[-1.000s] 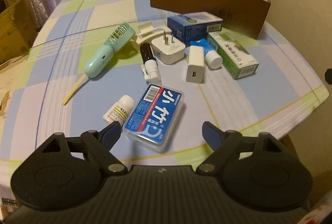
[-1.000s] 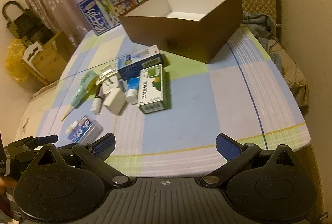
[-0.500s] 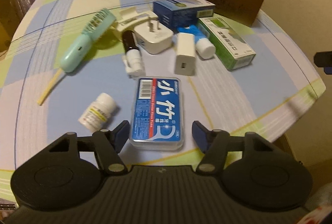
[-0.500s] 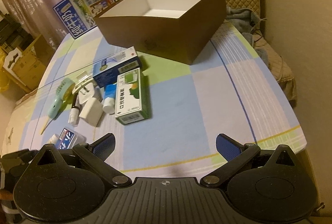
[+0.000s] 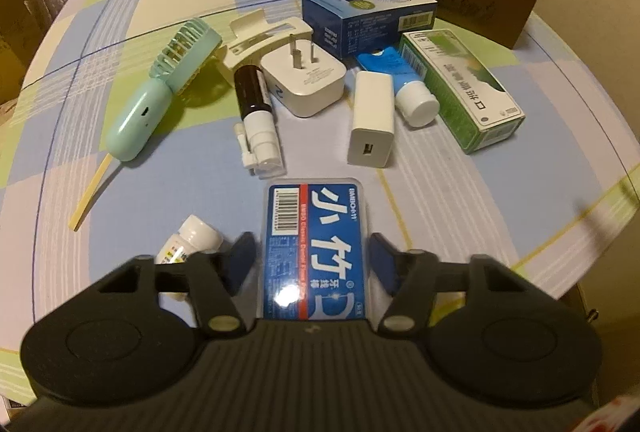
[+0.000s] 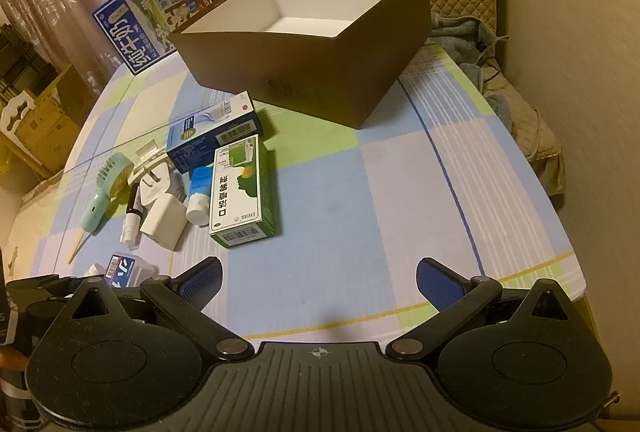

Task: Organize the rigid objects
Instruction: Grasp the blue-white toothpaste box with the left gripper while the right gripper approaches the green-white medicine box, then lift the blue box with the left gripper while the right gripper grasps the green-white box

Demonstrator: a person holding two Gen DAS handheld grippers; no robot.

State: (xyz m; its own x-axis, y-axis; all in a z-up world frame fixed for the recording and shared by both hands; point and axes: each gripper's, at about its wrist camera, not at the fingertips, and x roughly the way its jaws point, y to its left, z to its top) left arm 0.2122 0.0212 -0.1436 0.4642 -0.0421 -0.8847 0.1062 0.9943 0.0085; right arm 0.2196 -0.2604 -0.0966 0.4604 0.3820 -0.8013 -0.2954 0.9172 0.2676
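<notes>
a second ago the left claw (image 5: 312, 256) hung wide and short of the blue floss case (image 5: 314, 244), which lay slanted; now the case runs straight up between its fingers, and the jaws are closing on it with a thin gap visible at each pad, so nothing is gripped yet. the right claw (image 6: 318, 282) has barely shifted and stands wide with nothing in it, over bare cloth.

taking the floss case as the mark: the small white pill bottle (image 5: 188, 242) lies just to its left, partly hidden behind the left finger. beyond it sit the spray vial (image 5: 258, 119) and the white usb charger (image 5: 372, 119), near but apart. further beyond are the white plug adapter (image 5: 304, 81), the mint hand fan (image 5: 160, 91), the blue tube (image 5: 404, 87), the green carton (image 5: 464, 87) and the blue carton (image 5: 368, 17). farthest stands the open brown box (image 6: 320, 43), its white inside visible.

the bench (image 6: 400, 191) edge curves just behind the case. right of the green carton, the checked cloth lies open out to the rim.

the case is a flat clear plastic box with a blue label, a red stripe, a barcode and white lettering.
</notes>
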